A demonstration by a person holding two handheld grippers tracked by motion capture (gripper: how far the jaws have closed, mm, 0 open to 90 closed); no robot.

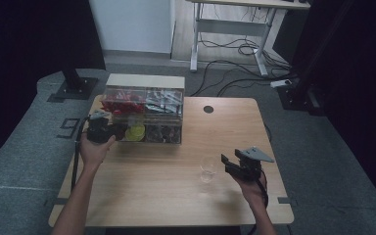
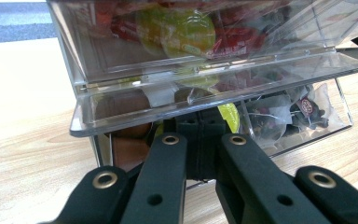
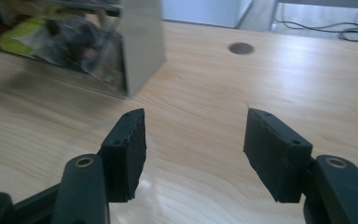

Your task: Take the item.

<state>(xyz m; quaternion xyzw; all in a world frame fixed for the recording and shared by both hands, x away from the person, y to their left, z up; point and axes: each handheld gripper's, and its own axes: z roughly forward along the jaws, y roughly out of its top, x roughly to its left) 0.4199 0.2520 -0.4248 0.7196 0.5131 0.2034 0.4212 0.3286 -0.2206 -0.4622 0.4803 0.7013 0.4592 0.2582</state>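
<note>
A clear plastic organizer box (image 1: 144, 107) with several compartments of packets stands at the table's back left. My left gripper (image 1: 118, 131) is at its lower left compartment. In the left gripper view this gripper (image 2: 200, 126) is shut, its tips tucked under the edge of a raised clear lid flap (image 2: 205, 88), in front of a yellow-green packet (image 2: 230, 116). I cannot tell whether anything is pinched. A small clear glass (image 1: 208, 169) stands at the front right. My right gripper (image 1: 231, 157) hovers just right of it, open, with only bare wood between the jaws (image 3: 193, 140).
The wooden table (image 1: 176, 196) has a round cable hole (image 1: 208, 108) near its back edge. The box corner (image 3: 140, 51) lies ahead and left of the right gripper. Beyond the table are a desk frame (image 1: 235, 29), floor cables and a black stand base (image 1: 73, 88).
</note>
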